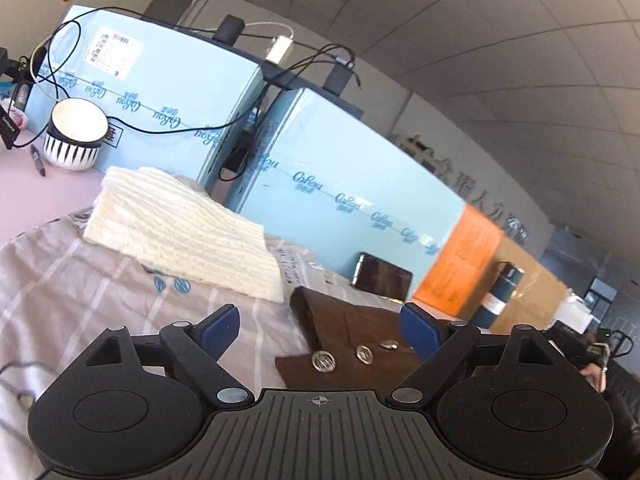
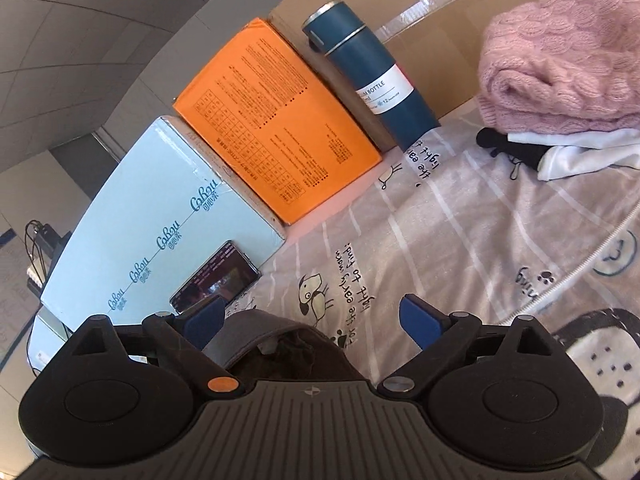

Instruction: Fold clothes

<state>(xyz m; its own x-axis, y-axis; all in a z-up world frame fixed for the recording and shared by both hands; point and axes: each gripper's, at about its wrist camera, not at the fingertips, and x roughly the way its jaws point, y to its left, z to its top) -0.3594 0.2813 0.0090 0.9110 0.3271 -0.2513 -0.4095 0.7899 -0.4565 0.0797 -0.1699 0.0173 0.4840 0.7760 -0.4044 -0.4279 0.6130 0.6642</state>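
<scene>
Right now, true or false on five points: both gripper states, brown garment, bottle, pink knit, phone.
1. Both hand-held grippers, left hand-held gripper and right hand-held gripper, are open and hold nothing. True.
2. The dark brown garment with metal buttons lies on the striped grey printed bedsheet. True.
3. The dark blue insulated bottle lies flat on the sheet. False: it stands upright by the brown cardboard box.
4. The folded pink knitted sweater rests on a folded white garment. True.
5. The black smartphone leans on the orange box. False: it leans on the light blue carton.
</scene>
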